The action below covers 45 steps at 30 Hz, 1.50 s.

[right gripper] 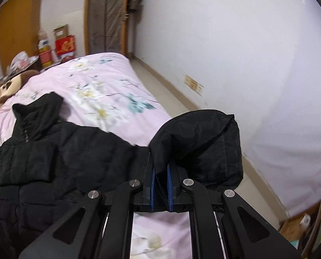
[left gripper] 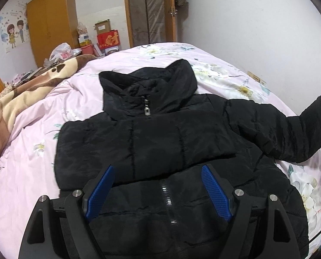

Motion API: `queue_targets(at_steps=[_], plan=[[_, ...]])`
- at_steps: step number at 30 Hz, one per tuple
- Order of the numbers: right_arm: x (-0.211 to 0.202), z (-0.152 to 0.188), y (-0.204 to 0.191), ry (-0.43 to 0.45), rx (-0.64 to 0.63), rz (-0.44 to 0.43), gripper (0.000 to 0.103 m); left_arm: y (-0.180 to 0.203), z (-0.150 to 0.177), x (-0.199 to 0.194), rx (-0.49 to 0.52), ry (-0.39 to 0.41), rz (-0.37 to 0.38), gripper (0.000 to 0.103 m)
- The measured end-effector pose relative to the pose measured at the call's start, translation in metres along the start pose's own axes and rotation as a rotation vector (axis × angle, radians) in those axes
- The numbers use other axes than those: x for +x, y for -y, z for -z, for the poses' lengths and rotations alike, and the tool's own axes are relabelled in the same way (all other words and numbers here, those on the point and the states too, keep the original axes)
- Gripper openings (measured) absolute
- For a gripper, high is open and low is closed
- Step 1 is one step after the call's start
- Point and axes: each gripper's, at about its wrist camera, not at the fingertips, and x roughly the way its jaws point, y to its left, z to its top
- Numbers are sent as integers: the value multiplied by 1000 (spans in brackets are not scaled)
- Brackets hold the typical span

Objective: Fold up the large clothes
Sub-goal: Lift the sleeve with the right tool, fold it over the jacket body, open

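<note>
A black puffer jacket (left gripper: 160,142) lies front up on the pink floral bedspread (left gripper: 78,90), zipper and collar toward the far end. One sleeve is folded across its chest. My left gripper (left gripper: 158,172) is open, hovering just above the jacket's lower front, holding nothing. My right gripper (right gripper: 160,168) is shut on the cuff end of the jacket's other sleeve (right gripper: 199,142) and holds it raised off the bed at the right side. That sleeve (left gripper: 290,129) stretches out to the right in the left wrist view. The jacket body (right gripper: 52,161) lies to the left of it.
A brown and cream blanket (left gripper: 20,99) is bunched at the bed's left side. A wooden wardrobe (left gripper: 50,21), boxes (left gripper: 107,38) and a door (left gripper: 147,10) stand beyond the bed. The white wall (right gripper: 236,54) and a floor strip (right gripper: 164,86) run along the bed's right edge.
</note>
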Motion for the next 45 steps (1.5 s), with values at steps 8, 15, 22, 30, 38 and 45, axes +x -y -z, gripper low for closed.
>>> queue_targets(at_steps=[8,15,22,30,38,45], plan=[[-11,-14,-79,19,-86,-97,8,-34,-2,-14,-35,18,-27,82],[-16,-17,-167,29,-152,-234,8,-57,0,-19,-54,20,-51,82],[-13,-13,-256,18,-236,-348,8,-92,6,-16,-99,8,-86,82],[-1,-5,-329,-28,-271,-454,8,-131,11,-6,-145,-7,-120,82],[15,1,-374,-76,-282,-510,8,-157,18,6,-172,-25,-143,82],[48,11,-389,-154,-292,-502,17,-164,19,21,-202,-38,-123,82]])
